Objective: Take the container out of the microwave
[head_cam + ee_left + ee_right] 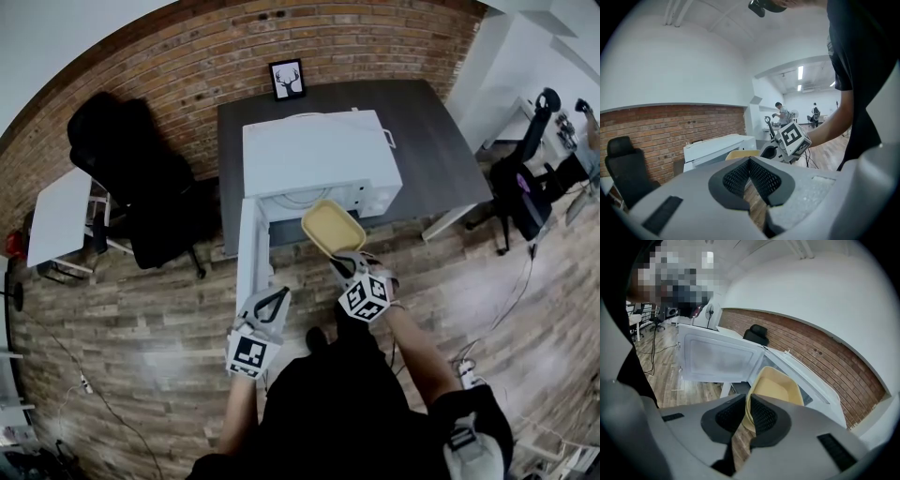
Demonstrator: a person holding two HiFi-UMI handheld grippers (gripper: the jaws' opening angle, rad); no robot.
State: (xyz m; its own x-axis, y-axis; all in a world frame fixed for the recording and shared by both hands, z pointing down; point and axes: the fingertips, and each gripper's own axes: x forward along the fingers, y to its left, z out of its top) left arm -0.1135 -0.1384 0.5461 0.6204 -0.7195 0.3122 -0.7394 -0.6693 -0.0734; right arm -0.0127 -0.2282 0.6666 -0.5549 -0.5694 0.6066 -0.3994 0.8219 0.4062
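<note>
Pinches container [333, 228] by its near rim in right gripper [746, 403], long axis running straight ahead toward microwave [319, 150] mouth just beyond, with left gripper [749, 161] pressed together, empty, farther off beside door [247, 253].

Bright, even light from ceiling lights [800, 72]; fisheye bending, dark corners.

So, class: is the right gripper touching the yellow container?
Touching. The right gripper view shows the right gripper clamped on the near rim of the yellow container, with no gap on either side.
</note>
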